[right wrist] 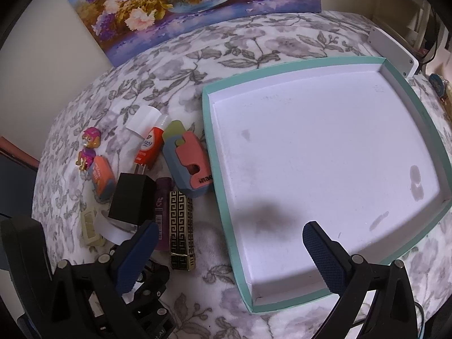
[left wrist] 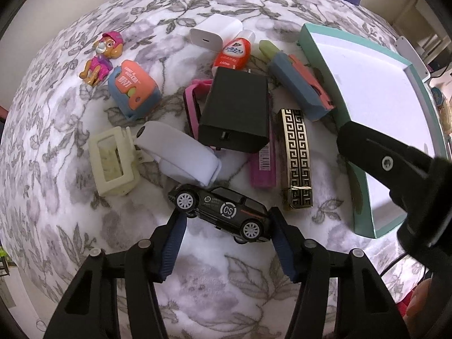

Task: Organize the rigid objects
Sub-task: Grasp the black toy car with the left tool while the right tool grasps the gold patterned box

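toy car lies on the floral cloth, long axis slanting upper-left to lower-right. left gripper points straight down, pads pressing both ends; right gripper hangs open over the tray.

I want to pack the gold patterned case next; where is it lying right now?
In the left wrist view the gold patterned case lies right of centre on the floral cloth, between the purple tube and the teal tray, just beyond the toy car.
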Demonstrator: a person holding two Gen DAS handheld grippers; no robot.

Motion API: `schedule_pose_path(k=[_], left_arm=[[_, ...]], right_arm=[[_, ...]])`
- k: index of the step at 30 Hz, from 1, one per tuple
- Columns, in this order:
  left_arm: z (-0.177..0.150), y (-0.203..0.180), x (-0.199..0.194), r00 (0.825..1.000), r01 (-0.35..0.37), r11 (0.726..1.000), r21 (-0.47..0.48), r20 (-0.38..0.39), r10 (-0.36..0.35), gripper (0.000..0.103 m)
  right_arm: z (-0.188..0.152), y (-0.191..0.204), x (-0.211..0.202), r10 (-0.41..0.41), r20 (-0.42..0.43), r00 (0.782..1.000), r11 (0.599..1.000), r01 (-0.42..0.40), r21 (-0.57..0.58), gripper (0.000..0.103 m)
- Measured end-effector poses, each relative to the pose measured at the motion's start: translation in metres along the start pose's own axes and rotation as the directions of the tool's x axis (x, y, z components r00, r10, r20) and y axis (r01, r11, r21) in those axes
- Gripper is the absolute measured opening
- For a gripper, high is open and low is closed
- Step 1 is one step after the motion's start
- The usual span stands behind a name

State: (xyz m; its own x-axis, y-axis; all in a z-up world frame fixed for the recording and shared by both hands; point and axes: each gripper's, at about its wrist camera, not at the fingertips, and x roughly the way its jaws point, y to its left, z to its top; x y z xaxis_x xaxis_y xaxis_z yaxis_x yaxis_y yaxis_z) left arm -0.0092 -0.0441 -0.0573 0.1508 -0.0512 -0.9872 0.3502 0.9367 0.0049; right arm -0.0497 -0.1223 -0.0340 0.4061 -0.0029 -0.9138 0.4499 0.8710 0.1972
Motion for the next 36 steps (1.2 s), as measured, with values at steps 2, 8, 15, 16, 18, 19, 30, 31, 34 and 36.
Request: schedule_pose_path(k=[2,8,15,16,18,19,30,31,34,36], left_arm=[[0.001,0.008,-0.002,1.000,-0.002,1.000,-0.021,0.000,0.002,0.051],[0.002,0.029,-0.004,1.000,-0.011,0.993,-0.114,0.009,0.012,0.039],[0.000,0.057,-0.004,1.000,0.027,0.976,-0.217,0.017,-0.024,0.039],[0.000,0.059,-0.004,0.999,0.036,0.973,-0.229,0.019,-0.033,0.039],[-0.001,0.066,-0.003,0.998,0.064,0.965,-0.255,0.024,-0.060,0.039],[-0.002,0.068,-0.002,0.997,0.078,0.961,-0.266,0.026,-0.074,0.039],[-0.013,0.088,0.003,0.993,0.116,0.947,-0.300,0.021,-0.115,0.041],[-0.012,0.088,0.007,0.993,0.114,0.948,-0.297,0.020,-0.114,0.041],[-0.013,0.086,0.006,0.994,0.104,0.950,-0.295,0.018,-0.104,0.043],[-0.012,0.085,0.003,0.995,0.098,0.950,-0.296,0.020,-0.097,0.044]], right_arm=[[0.000,0.001,-0.001,0.001,0.003,1.000,1.000,-0.001,-0.007,0.103],[0.001,0.010,-0.005,0.048,0.029,0.998,0.997,-0.046,-0.057,0.103],[-0.001,0.014,-0.003,0.104,0.035,0.994,0.991,-0.101,-0.091,0.084],[-0.001,0.017,-0.004,0.106,0.039,0.994,0.989,-0.102,-0.105,0.080],[-0.003,0.020,-0.004,0.114,0.038,0.993,0.986,-0.108,-0.126,0.075],[-0.004,0.023,-0.003,0.125,0.035,0.992,0.983,-0.119,-0.142,0.071],[-0.013,0.049,0.010,0.119,-0.013,0.993,0.956,-0.117,-0.270,0.050],[-0.014,0.049,0.012,0.115,-0.018,0.993,0.956,-0.116,-0.270,0.049],[-0.013,0.047,0.020,0.111,-0.044,0.993,0.958,-0.119,-0.260,0.048],[-0.013,0.047,0.025,0.112,-0.058,0.992,0.958,-0.123,-0.260,0.047]])
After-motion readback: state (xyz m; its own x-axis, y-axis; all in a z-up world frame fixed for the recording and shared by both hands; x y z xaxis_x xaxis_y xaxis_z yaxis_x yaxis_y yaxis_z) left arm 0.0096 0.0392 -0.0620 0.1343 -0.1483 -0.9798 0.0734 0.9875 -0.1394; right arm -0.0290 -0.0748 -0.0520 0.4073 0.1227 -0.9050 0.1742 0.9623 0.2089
